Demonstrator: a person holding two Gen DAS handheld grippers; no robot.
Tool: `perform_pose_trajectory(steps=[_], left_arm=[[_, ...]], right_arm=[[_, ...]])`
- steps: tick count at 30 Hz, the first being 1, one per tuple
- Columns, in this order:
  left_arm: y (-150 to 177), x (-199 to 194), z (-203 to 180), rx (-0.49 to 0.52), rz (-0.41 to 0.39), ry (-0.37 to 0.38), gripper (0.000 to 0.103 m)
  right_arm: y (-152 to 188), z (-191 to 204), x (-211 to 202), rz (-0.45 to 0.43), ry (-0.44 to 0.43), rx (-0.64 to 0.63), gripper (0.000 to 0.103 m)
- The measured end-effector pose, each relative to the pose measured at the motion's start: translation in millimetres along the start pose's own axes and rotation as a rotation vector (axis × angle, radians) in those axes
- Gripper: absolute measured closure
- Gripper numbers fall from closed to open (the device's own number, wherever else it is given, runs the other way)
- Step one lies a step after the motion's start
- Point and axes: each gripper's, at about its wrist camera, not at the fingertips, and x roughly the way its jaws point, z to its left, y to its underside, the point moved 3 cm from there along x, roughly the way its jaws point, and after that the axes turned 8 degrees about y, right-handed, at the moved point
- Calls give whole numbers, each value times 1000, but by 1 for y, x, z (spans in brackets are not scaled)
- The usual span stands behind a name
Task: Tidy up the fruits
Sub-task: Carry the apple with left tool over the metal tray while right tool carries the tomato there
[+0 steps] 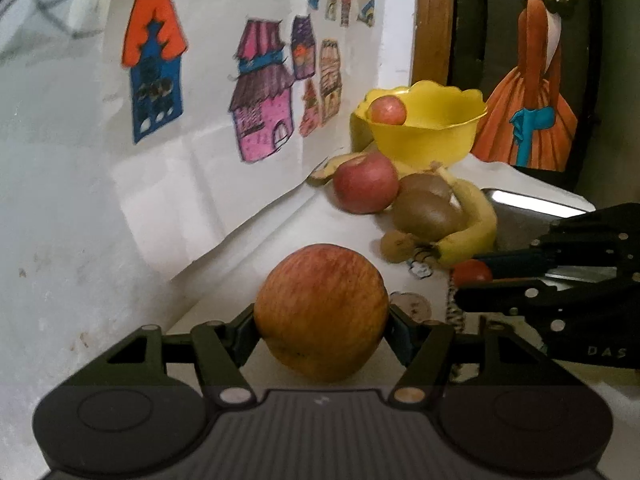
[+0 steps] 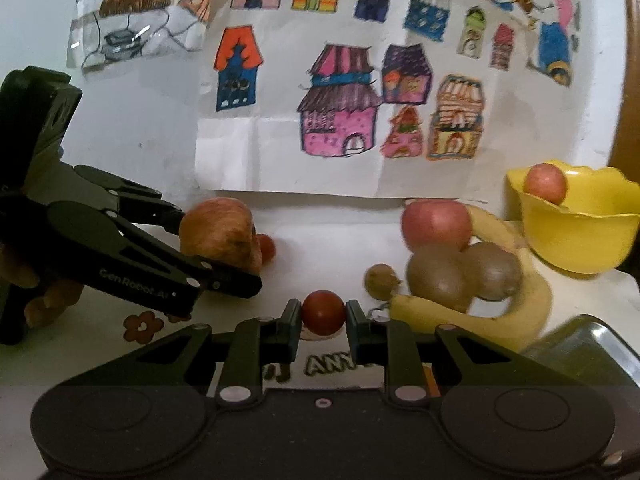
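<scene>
My left tongs [image 1: 322, 322] are closed on a large orange-red apple [image 1: 321, 312], one finger pressed to each flank; the right wrist view shows the same apple [image 2: 218, 234] pinched in those tongs, at the left of the bench [image 2: 328, 240] near the wall; a small red fruit [image 2: 267, 247] peeks out just behind it. My right tongs [image 2: 323, 316] grip a small red tomato-like fruit [image 2: 323, 312] between their pads, low over the bench; from the left wrist view I see that fruit [image 1: 472, 273] at the tip of the right tongs, off to my right. Further back a yellow bowl [image 1: 430, 132] stands by the wall, with one small pinkish apple [image 1: 387, 110] inside against its rim. In front of the bowl lies the loose pile: a red apple [image 1: 366, 182], two brown kiwis [image 1: 430, 210] touching it, a banana [image 1: 472, 232] curving around them, and a smaller kiwi [image 2: 382, 278] just beside the banana's end. A sheet of coloured house drawings [image 2: 340, 112] hangs on the white wall behind; a framed painting [image 1: 532, 80] stands behind the bowl.
</scene>
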Motion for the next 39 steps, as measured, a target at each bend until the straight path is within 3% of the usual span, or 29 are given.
perform_pose_trajectory(steps=[11, 21, 28, 39], left_arm=[[-25, -8, -60, 47, -58, 59, 33], [-42, 28, -128, 50, -37, 192, 33], [-50, 60, -170, 77, -38, 248, 33], [-49, 105, -197, 80, -14, 239, 33]], right_arm=[[15, -62, -67, -63, 136, 56, 78], [55, -117, -115, -44, 292, 119, 78], [87, -140, -124, -27, 357, 144, 78], [110, -155, -120, -42, 360, 167, 78]])
